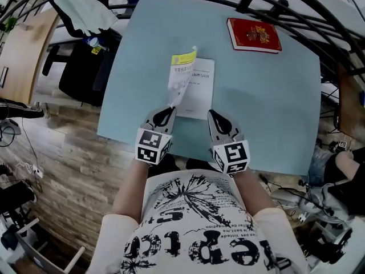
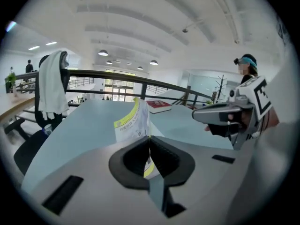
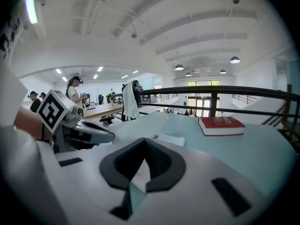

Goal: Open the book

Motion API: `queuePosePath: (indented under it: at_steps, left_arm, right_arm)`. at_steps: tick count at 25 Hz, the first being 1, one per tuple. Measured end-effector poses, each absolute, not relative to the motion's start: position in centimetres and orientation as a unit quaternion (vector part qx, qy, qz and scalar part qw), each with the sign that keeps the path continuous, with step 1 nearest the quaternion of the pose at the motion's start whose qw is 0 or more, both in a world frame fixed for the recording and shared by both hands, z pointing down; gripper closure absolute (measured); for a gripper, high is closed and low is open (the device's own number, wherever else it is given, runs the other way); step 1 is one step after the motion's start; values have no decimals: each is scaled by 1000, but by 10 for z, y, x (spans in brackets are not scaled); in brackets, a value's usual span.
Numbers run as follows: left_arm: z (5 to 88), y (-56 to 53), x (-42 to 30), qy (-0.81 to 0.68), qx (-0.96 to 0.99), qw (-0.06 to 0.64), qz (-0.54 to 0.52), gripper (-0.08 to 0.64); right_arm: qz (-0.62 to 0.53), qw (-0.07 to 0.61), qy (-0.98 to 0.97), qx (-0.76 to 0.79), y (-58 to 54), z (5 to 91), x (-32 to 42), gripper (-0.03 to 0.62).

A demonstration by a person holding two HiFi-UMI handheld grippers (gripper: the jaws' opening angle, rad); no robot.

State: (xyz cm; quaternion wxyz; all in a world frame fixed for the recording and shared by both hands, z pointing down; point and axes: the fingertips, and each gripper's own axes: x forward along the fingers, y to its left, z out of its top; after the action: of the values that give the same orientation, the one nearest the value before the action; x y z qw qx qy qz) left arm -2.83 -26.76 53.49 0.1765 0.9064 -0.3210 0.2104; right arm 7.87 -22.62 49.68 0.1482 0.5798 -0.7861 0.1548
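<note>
A thin white booklet (image 1: 198,93) lies near the front of the light blue table (image 1: 274,107). Its front cover (image 1: 181,76), with a yellow band at the top, stands lifted off the pages. My left gripper (image 1: 171,108) is shut on the cover's lower edge. In the left gripper view the cover (image 2: 132,123) rises from between the closed tips of the left gripper (image 2: 149,137). My right gripper (image 1: 212,114) hovers at the booklet's near right corner, jaws shut. In the right gripper view the booklet (image 3: 171,139) lies just beyond the right gripper (image 3: 144,139).
A red hardcover book (image 1: 254,35) rests at the table's far right. A black chair with a white garment (image 1: 80,10) stands beyond the far left corner. Black railings run behind the table. The table's front edge is right under both grippers.
</note>
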Motion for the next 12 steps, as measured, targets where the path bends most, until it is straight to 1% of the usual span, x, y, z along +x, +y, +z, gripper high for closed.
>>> queuePosePath:
  at_steps: [4, 12]
  left_arm:
    - [537, -283, -75, -356, 889, 222, 184, 538]
    - [568, -308, -147, -404, 850, 294, 170, 531]
  right_arm:
    - [146, 147, -793, 573, -244, 491, 48, 581]
    - [153, 154, -795, 567, -266, 496, -1, 580]
